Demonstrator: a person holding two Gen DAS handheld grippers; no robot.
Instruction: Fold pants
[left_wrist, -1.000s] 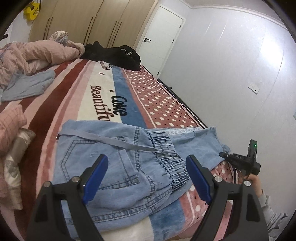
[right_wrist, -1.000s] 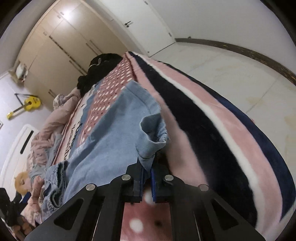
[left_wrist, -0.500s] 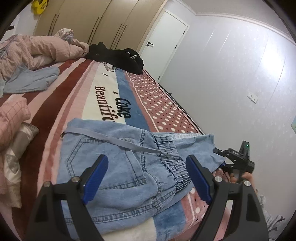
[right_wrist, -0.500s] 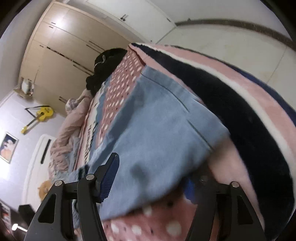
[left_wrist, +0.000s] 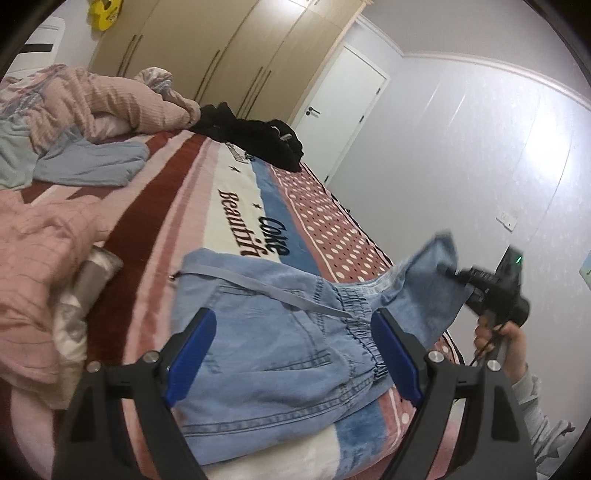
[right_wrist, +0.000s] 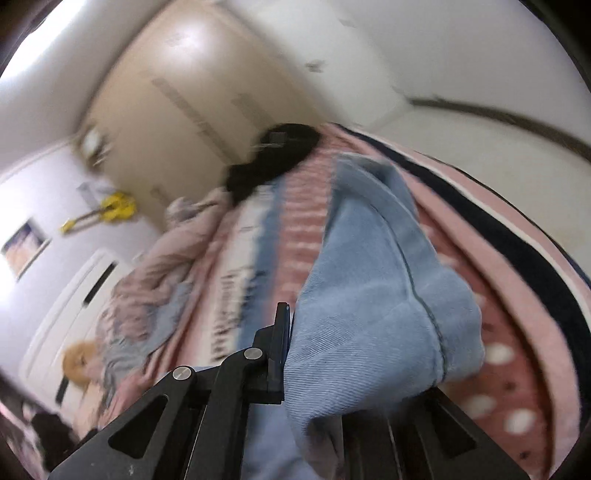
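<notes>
Light blue denim pants (left_wrist: 280, 343) lie folded on the striped bed blanket (left_wrist: 177, 206), waistband and grey drawstring on top. My left gripper (left_wrist: 291, 354) is open and empty, hovering just above the pants. My right gripper (left_wrist: 448, 271) is shut on the leg end of the pants (right_wrist: 376, 325) and holds it lifted off the bed at the right edge. In the right wrist view the cloth drapes over the fingers and hides the right one.
Pink bedding (left_wrist: 92, 99) and a light blue garment (left_wrist: 92, 166) lie at the far left. A black clothes pile (left_wrist: 255, 136) sits at the bed's far end. Wardrobes (left_wrist: 207, 55) and a white door (left_wrist: 343, 107) stand behind. The bed's right edge drops off beside the wall.
My right gripper opened half a second ago, then closed on the pant leg end and lifted it up. My left gripper stayed open and moved little.
</notes>
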